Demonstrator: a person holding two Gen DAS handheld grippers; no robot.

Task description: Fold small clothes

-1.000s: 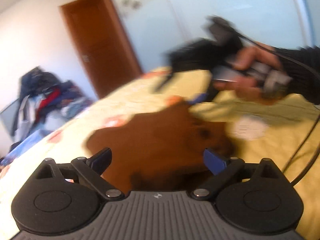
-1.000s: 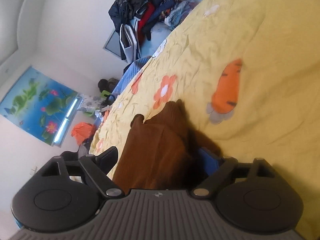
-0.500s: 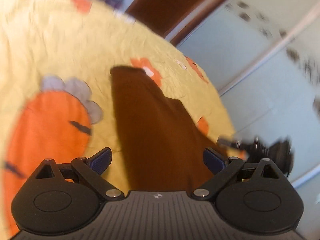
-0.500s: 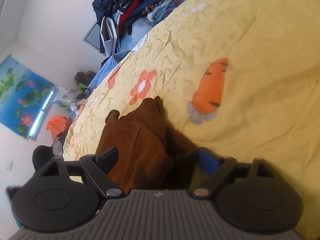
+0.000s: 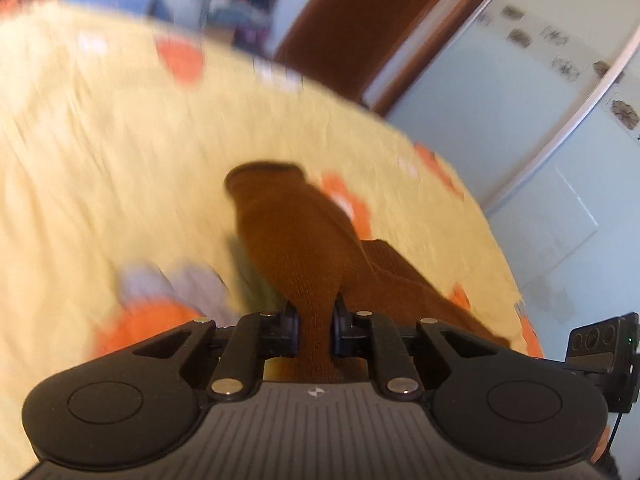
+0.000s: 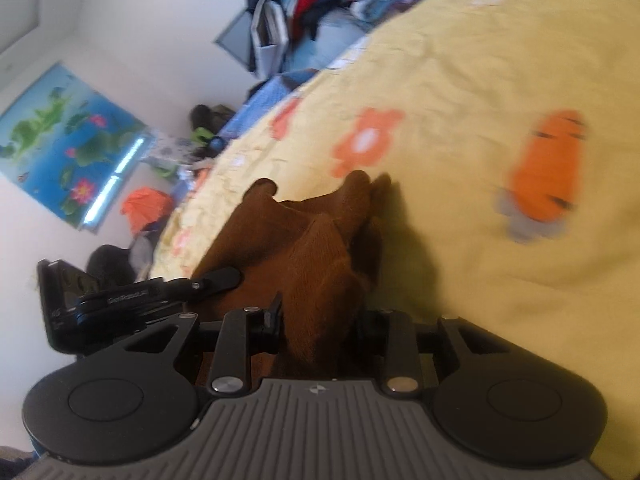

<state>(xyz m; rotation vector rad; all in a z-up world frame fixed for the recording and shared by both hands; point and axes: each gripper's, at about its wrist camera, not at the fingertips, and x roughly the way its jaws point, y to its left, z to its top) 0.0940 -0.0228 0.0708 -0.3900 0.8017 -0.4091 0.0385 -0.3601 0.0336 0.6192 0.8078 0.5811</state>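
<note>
A small brown knit sweater (image 5: 304,248) lies on a yellow bedspread (image 5: 100,168) printed with orange carrots and flowers. My left gripper (image 5: 316,320) is shut on a bunched part of it, with a sleeve and cuff stretching away ahead. In the right wrist view the sweater (image 6: 316,248) is gathered in folds, and my right gripper (image 6: 320,320) is shut on a thick fold of it. The left gripper's body (image 6: 120,300) shows at the left of that view.
The bed edge curves round at the far side. A wooden door (image 5: 372,20) and pale wardrobe panels (image 5: 500,100) stand beyond it. A pile of clothes (image 6: 320,12) and a lotus poster (image 6: 68,144) are by the far wall.
Both grippers have closed on the brown sweater; they were open half a second ago. The left view has swung from the wardrobe side down over the bedspread.
</note>
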